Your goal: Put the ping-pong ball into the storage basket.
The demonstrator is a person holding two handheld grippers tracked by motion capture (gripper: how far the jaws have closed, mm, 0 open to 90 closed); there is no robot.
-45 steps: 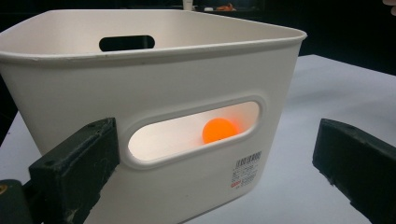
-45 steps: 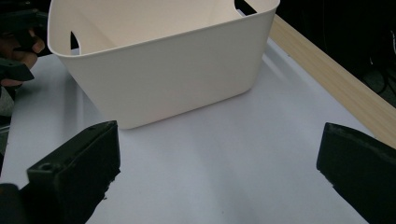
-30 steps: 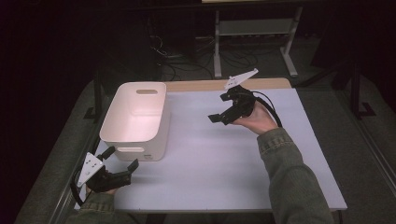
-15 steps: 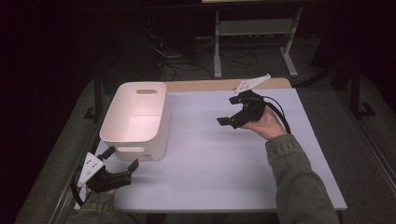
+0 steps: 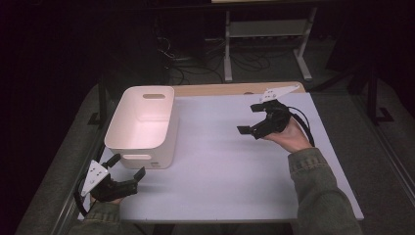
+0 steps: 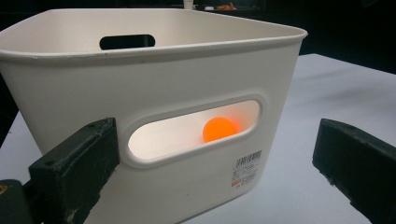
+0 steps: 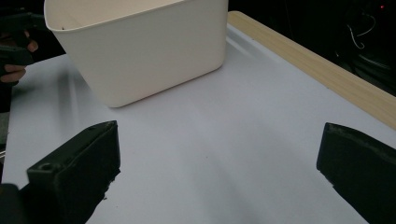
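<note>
White bin (image 5: 142, 125) sits far-left on table (image 5: 220, 171), orange ball (image 6: 219, 129) inside, seen through near handle slot. Left gripper (image 5: 128, 169), jaws apart, just near of bin. Right gripper (image 5: 249, 120), jaws apart, well right, empty. Left is nearer.

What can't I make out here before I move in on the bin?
- Orange ball: left gripper view shows it through the handle slot; the white bin wall hides whatever else is inside.
- Label: print too small to read.
- Bin floor, high view: washed out by glare.
- Left gripper and right gripper: bodies cut off in their own views.
</note>
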